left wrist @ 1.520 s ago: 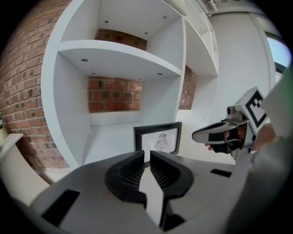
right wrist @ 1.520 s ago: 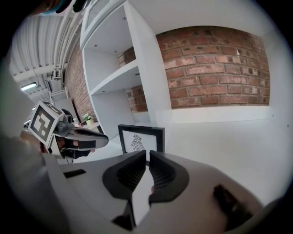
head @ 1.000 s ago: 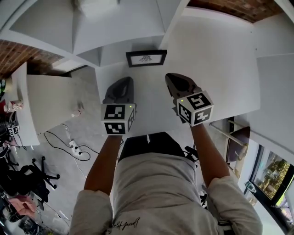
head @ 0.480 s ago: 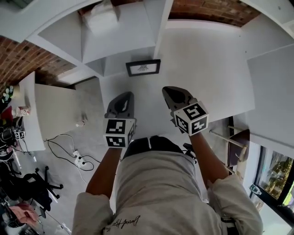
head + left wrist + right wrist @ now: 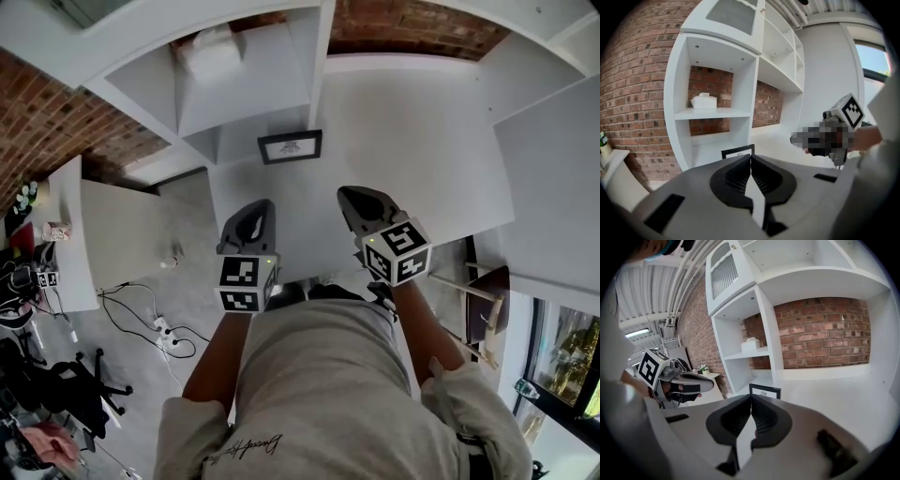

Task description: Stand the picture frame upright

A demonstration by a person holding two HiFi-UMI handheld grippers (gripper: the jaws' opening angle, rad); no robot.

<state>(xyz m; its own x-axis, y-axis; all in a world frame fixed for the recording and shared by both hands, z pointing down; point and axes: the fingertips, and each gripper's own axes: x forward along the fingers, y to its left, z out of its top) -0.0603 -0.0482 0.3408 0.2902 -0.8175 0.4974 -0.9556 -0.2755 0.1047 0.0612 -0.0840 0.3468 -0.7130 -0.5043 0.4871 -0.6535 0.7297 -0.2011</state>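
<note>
While the picture frame stood upright on the white counter, its printed face turned toward the person, it sat just in front of the foot of the white shelf unit, by the upright panel that divides the open bays. A white tissue box rested on a shelf at about 11 o'clock from the frame, with the brick wall behind it. Both tools hung well short of the frame. The left tool lay at about 7 o'clock from it, its jaws pressed together with nothing between them. The right tool lay at about 5 o'clock, its jaws likewise pressed together and empty.
</note>
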